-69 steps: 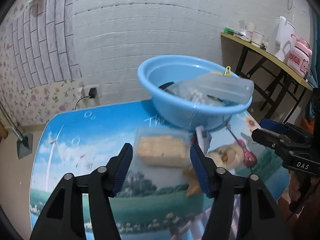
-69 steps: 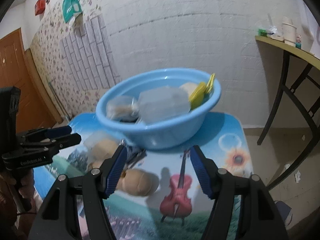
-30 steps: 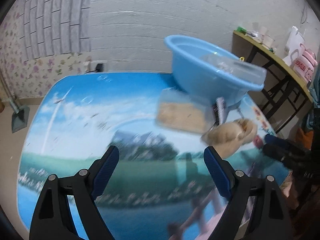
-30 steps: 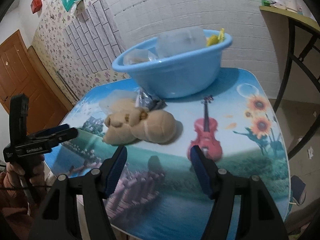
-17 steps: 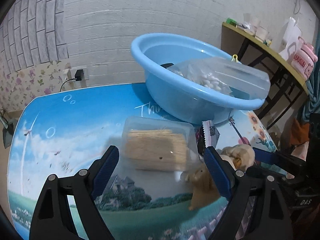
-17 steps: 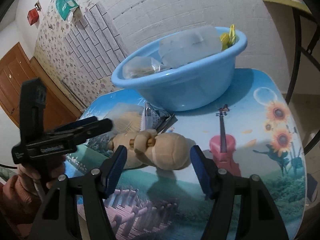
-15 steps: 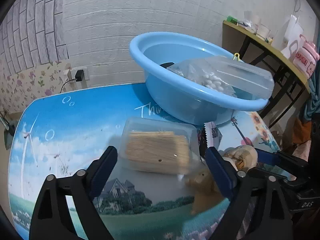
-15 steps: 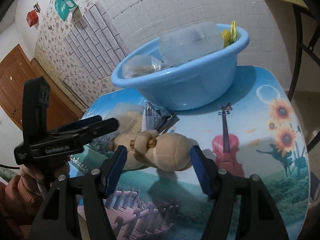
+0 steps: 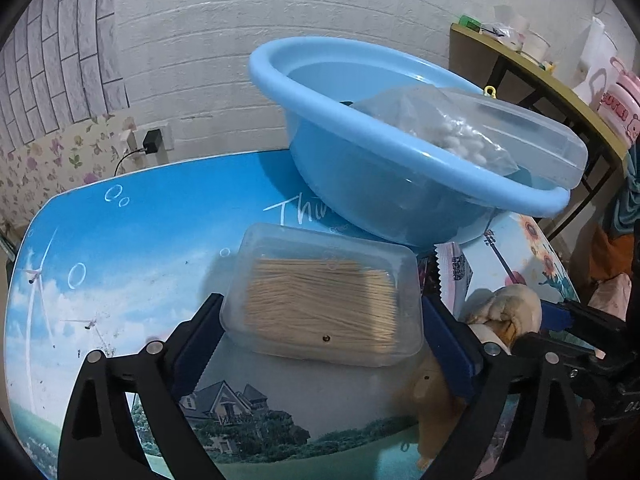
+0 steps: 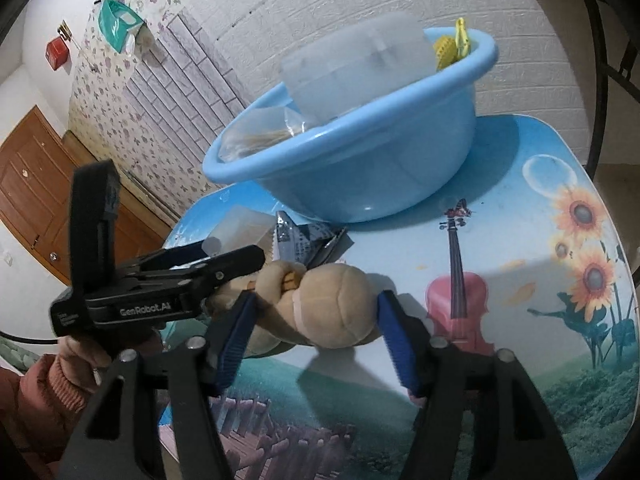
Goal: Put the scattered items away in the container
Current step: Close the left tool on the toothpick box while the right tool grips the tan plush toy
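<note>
Left wrist: picture-printed table [image 9: 152,216], brick wall [image 9: 280,8]

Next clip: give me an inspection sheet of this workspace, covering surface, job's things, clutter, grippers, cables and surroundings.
Surface: table with a printed landscape top.
Job's things: blue basin already holds a clear lidded box, a bag of white pieces and yellow clips. Outside it: clear box of wooden sticks, plush toy, foil sachet.
Clutter: nothing seen.
Grippers: left gripper opening, fingers straddling the stick box without pressing it. Right gripper closing, the plush toy between its fingers, not yet squeezed.
Cables: black plug and cord at the wall socket.
Surroundings: white brick wall, floral wallpaper, wooden door, side table with kitchenware.
</note>
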The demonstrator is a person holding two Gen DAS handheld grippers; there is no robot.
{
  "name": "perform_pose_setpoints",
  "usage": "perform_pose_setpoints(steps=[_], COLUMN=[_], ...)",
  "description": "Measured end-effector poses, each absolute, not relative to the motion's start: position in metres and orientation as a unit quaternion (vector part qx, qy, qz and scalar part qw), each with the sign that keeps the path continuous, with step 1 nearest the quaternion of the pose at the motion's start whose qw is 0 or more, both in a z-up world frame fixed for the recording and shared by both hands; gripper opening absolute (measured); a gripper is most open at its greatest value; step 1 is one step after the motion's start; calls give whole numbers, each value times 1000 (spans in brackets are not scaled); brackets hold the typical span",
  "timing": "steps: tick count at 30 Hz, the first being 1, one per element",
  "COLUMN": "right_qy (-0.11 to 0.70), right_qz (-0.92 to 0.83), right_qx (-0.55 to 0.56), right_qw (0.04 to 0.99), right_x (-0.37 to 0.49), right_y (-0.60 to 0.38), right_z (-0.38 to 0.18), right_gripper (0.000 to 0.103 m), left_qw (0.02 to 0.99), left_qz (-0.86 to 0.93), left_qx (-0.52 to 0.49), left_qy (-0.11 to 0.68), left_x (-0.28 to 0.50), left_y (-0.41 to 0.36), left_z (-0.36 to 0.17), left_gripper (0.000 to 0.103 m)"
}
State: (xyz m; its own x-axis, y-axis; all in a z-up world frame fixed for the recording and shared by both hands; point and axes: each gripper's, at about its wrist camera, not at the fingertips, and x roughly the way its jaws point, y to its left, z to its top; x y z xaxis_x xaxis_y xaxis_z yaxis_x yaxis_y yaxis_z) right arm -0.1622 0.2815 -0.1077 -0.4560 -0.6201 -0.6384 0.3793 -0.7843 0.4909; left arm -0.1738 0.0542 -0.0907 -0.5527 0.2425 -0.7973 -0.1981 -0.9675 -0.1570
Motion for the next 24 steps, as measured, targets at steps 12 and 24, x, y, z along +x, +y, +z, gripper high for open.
perform_pose_setpoints(steps=[12, 24], right_qy=[-103, -2], right_qz=[-869, -914], right_qx=[403, 370], right_qw=[268, 166], right_x=[-135, -112], right_y=[294, 299], right_z=[-86, -62], right_gripper=[58, 58], left_qw=[113, 94], left_qz=[888, 889], left_qx=[-445, -448], left_qy=[-7, 12], left_x=[-139, -98], left_y=[47, 43], left_z=[-79, -75], left_gripper=[94, 94])
